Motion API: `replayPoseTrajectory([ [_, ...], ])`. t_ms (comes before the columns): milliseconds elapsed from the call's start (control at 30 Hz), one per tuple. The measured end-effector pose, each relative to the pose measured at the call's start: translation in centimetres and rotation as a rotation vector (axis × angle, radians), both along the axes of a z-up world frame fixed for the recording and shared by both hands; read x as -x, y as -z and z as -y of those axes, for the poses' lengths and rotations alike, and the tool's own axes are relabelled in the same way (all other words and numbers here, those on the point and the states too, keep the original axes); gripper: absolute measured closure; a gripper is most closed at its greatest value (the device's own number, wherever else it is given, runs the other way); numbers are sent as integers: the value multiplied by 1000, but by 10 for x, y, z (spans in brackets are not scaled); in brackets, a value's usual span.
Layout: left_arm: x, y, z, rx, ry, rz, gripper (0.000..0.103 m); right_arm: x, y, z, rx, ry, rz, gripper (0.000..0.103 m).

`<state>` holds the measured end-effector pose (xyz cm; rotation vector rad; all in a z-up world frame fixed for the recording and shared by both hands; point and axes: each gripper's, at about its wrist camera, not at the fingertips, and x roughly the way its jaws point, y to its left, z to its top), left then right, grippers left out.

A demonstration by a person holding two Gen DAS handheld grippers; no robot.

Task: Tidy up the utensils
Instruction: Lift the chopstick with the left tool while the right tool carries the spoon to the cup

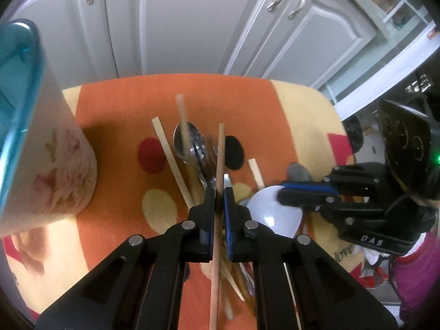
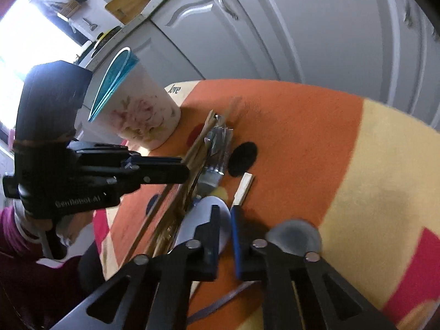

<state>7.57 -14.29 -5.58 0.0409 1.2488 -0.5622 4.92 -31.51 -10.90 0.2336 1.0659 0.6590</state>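
**Lift the stick out clean, then drop it in the cup**

The left claw [image 1: 219, 192] is closed on a long wooden stick [image 1: 219, 165]. The stick runs right between the two blue pads, with one end pointing away from the claw and the other end going back under it. It looks like a chopstick.

Just past the claw tips lies the pile of other utensils. There are shiny metal spoons [image 1: 192, 148], a pale flat stick [image 1: 172, 162] to the left of them, and another wooden stick leaning over the spoons. Everything sits on an orange cloth [image 1: 123, 104] with spots.

The right claw [image 2: 225, 214] is squeezed shut too. Its pads seem to pinch the rim of a white spoon [image 2: 205, 206], but I cannot be sure it has a good hold. A small pale stick [image 2: 243, 187] lies just ahead of it.

Far to the left of the left claw stands a tall cup with flowers [image 1: 55, 170] and a blue rim. I think that is where the stick should go.

To do this well, lift the stick straight up so it does not drag the spoons. Keep the squeeze firm, since the stick is thin and can slip or swing. Then tip it end down over the cup before letting go.
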Motion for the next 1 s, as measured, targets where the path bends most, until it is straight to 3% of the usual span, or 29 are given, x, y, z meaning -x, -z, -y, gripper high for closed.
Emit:
replayPoseTrajectory([
  [267,25,-41,-26,84,-8,46,98,25,-47,8,-20,80,109,101],
  [500,37,-105,-74,173,-67,133,98,31,-100,1,-36,136,236,101],
  [733,28,-179,-121,265,-129,225,98,7,-152,-34,-55,143,354,101],
  [1000,14,-228,-163,244,-186,336,98,-35,-189,-79,-58,166,432,101],
])
